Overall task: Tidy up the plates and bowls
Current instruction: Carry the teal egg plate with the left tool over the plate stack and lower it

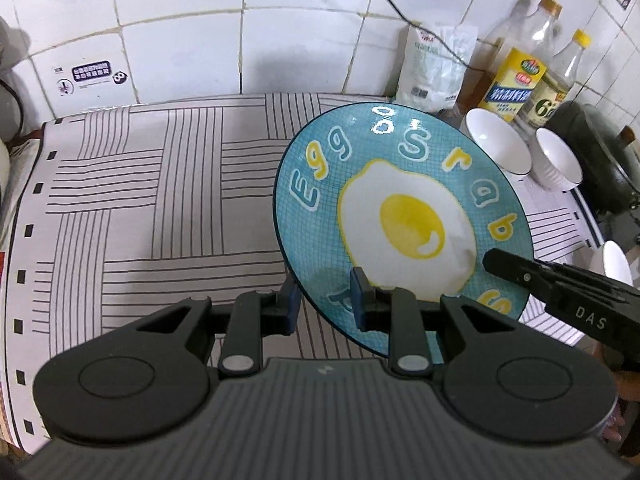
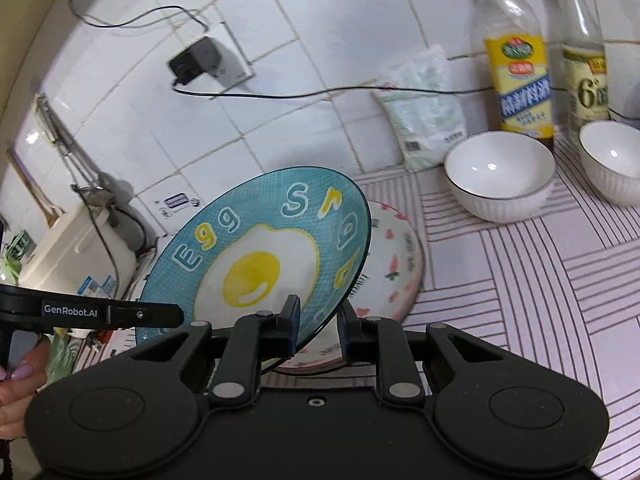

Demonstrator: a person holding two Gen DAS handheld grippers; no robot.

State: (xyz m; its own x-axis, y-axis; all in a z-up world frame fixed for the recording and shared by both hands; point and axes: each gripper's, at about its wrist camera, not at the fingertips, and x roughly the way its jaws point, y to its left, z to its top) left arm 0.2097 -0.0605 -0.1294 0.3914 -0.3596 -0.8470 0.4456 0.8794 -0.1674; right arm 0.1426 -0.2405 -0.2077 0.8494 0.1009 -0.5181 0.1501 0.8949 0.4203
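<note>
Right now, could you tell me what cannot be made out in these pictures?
Right wrist: pink-patterned plate, mostly hidden behind the egg plate.
Left wrist: white bowl at the right edge, partly covered by the right gripper.
Yellow bottle label: small print too blurred in both views.

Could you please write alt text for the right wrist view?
The right hand-held gripper pinches a tilted blue fried-egg plate above a white patterned plate on a striped mat; two white bowls stand beyond.
</note>
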